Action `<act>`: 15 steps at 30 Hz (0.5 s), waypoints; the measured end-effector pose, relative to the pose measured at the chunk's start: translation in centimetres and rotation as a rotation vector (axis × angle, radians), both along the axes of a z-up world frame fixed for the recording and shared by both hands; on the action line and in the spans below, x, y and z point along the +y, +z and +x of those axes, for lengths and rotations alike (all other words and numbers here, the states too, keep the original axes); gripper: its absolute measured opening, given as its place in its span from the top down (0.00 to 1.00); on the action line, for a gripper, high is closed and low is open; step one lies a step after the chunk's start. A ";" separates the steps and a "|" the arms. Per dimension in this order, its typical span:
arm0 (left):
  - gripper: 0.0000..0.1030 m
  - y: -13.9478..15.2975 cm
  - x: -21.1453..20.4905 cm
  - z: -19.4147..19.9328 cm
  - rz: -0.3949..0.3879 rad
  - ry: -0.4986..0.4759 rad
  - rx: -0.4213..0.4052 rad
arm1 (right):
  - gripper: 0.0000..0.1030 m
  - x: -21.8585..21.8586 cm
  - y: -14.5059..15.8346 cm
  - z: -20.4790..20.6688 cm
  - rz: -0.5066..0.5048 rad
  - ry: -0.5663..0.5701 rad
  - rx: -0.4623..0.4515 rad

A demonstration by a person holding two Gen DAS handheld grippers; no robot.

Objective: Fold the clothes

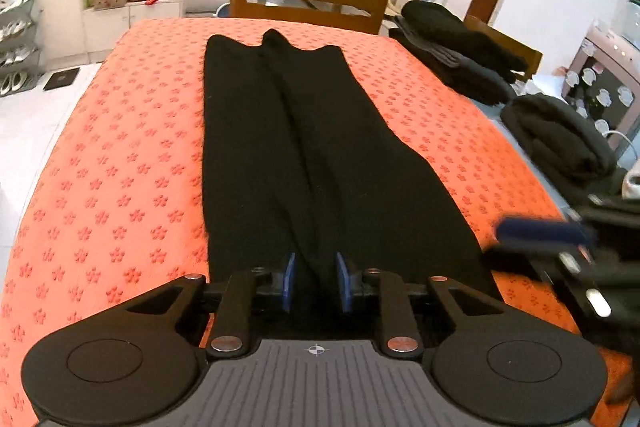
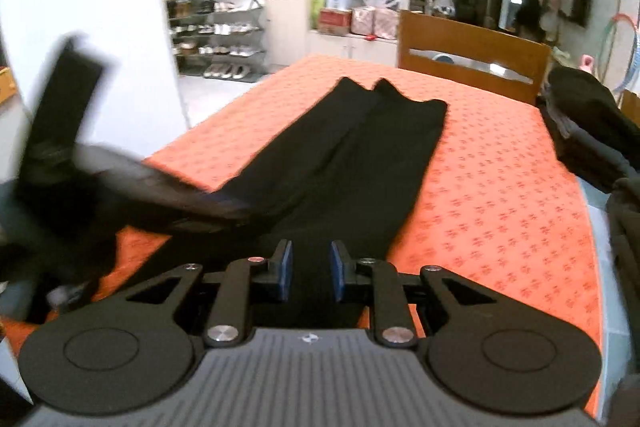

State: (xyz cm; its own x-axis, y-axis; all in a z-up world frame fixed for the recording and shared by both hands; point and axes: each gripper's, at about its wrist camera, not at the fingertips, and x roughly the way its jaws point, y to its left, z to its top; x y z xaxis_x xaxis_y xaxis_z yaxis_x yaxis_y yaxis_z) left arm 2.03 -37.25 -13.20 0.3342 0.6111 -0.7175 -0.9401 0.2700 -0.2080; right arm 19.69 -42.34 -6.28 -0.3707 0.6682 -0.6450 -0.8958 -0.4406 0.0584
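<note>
Long black knit trousers (image 1: 304, 147) lie flat mid-frame on the orange flower-embossed counter (image 1: 120, 155); left tool (image 1: 316, 281) and right tool (image 2: 311, 269) both gape over the near end.

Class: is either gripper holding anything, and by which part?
Nothing held: left gripper and right gripper are open above the near end of the black trousers.
</note>
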 end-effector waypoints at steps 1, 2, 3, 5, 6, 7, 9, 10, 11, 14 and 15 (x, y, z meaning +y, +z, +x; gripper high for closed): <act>0.76 -0.1 0.0 0.1 0.000 0.001 0.003 | 0.76 0.7 -0.1 0.4 0.000 -0.009 -0.003; 0.76 -0.1 0.0 0.1 0.000 0.003 0.005 | 0.76 1.5 -0.4 0.6 -0.002 -0.016 -0.005; 0.76 -0.2 0.0 0.2 0.001 0.004 0.008 | 0.76 2.4 -0.9 0.6 -0.007 -0.018 -0.006; 0.75 -0.2 0.0 0.3 0.002 0.006 0.012 | 0.76 3.9 -2.7 0.5 -0.049 -0.011 -0.021; 0.75 -0.3 0.0 0.3 0.002 0.009 0.010 | 0.76 4.7 -3.7 0.4 -0.077 -0.007 -0.032; 0.75 -0.4 0.0 0.3 0.001 0.012 0.007 | 0.76 5.3 -4.4 0.4 -0.095 -0.002 -0.038; 0.75 -0.3 -0.1 0.2 0.001 0.015 0.003 | 0.75 5.6 -4.5 0.7 -0.096 0.005 -0.030; 0.75 -0.3 -0.1 0.1 0.002 0.014 -0.002 | 0.75 5.5 -4.1 0.8 -0.093 0.005 -0.025; 0.75 -0.3 -0.1 0.1 0.003 0.011 -0.009 | 0.75 5.3 -3.8 0.9 -0.081 0.004 -0.016; 0.75 0.0 -0.2 -0.6 0.007 -0.002 -0.040 | 0.75 5.1 -3.5 0.9 -0.082 0.022 -0.013; 0.75 0.4 -0.3 -0.8 0.015 -0.008 -0.044 | 0.75 5.0 -3.5 0.8 -0.086 0.029 -0.015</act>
State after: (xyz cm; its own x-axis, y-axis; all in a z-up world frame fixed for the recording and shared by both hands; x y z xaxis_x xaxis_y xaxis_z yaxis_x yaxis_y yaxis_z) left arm 1.20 -37.59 -12.83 0.3702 0.6187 -0.6930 -0.9280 0.2810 -0.2448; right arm 20.51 -37.32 -9.78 -0.3795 0.5994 -0.7048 -0.8836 -0.4606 0.0840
